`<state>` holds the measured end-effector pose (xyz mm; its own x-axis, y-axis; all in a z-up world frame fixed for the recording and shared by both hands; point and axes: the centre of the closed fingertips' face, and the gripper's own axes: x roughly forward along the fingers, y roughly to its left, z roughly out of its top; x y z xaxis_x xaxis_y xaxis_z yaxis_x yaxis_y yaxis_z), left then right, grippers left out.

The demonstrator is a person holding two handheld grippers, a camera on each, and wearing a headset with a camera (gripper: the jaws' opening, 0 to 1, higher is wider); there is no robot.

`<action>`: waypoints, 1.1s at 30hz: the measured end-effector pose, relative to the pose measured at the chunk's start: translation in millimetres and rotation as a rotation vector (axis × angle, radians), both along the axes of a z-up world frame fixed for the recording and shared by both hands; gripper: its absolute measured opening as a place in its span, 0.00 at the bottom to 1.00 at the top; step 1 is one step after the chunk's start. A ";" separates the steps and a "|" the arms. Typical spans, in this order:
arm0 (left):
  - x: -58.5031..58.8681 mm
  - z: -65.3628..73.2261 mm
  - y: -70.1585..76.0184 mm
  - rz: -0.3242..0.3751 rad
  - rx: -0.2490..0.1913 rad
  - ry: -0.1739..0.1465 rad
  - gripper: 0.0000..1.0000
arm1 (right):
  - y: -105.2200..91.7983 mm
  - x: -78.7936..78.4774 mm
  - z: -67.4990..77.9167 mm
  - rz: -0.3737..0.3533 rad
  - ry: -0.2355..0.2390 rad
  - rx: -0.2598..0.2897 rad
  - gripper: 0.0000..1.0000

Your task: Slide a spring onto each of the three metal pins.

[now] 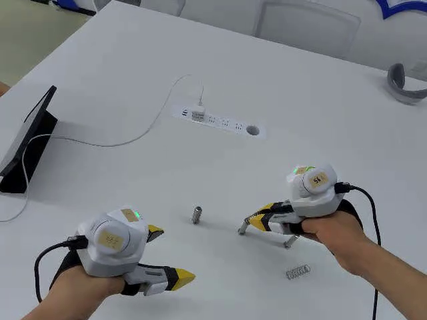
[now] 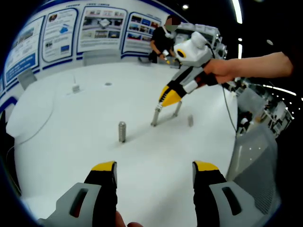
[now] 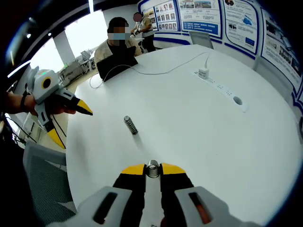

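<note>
A short metal pin wearing a spring stands upright mid-table. My right gripper is shut on a second pin, which slants down to the table and seems to carry spring coils. Just under the right hand a third pin is partly hidden. A loose spring lies close to that hand. My left gripper hovers open and empty at the near left.
A white power strip with a plugged charger and cable lies further back. A black tablet stand sits at the left edge, a grey band at the far right. A person sits across the table.
</note>
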<state>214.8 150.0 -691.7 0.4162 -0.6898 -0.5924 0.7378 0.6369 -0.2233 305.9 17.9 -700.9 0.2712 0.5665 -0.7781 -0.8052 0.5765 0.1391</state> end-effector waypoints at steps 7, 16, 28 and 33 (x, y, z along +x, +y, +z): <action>0.7 0.6 0.7 0.004 -0.002 -0.002 0.66 | 6.1 3.6 0.4 0.028 -0.014 -0.020 0.13; -1.7 0.8 -2.9 -0.002 -0.005 -0.001 0.66 | 11.9 2.7 -6.7 0.094 -0.037 -0.081 0.13; -1.3 1.9 2.2 0.014 -0.005 0.002 0.66 | 14.6 3.0 -21.0 0.120 -0.037 -0.119 0.13; -1.7 0.7 2.6 0.017 -0.006 0.007 0.66 | 15.7 3.7 -25.8 0.121 -0.032 -0.124 0.13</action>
